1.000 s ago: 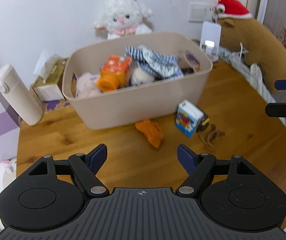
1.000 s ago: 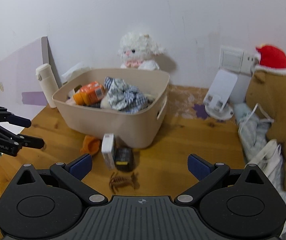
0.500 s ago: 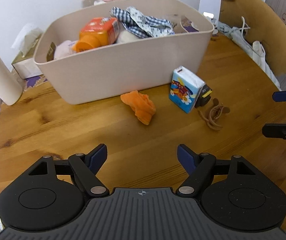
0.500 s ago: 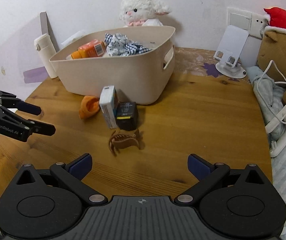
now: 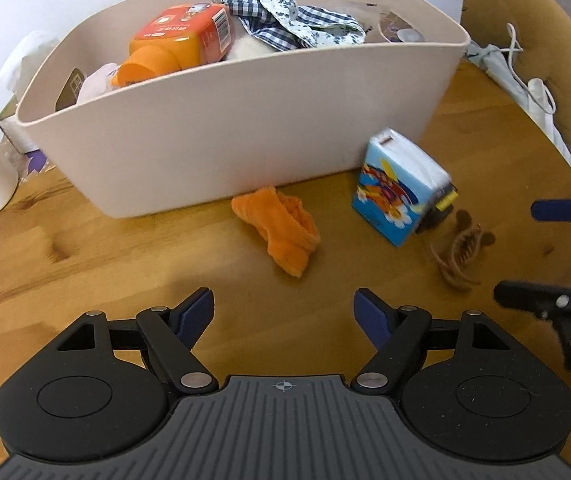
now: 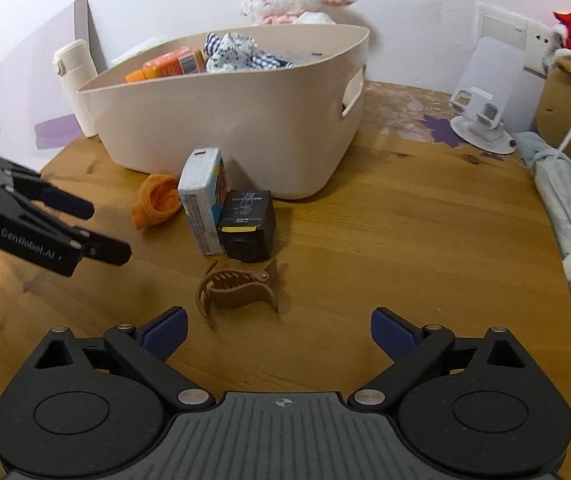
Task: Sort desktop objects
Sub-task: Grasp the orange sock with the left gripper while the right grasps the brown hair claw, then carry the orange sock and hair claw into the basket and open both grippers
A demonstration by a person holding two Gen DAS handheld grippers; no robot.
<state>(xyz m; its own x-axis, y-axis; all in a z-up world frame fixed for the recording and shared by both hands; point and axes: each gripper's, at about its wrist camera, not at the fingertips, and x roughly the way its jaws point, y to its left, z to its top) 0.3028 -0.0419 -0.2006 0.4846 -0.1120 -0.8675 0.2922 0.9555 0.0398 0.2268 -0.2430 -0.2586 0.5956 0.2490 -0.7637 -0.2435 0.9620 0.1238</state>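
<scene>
2 grippers with jaws spread wide, crumpled orange cloth (image 5: pixel 281 228), brown toothed hair claw (image 6: pixel 237 290)

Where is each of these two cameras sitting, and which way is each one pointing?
Left wrist view: sits on the left gripper, looks forward and down at the orange cloth before the beige bin; the right gripper shows at the right edge.
Right wrist view: sits on the right gripper, faces the brown hair claw; the left gripper shows at the left.
Both show the bin, cloth, claw, colourful box and wooden table.
</scene>
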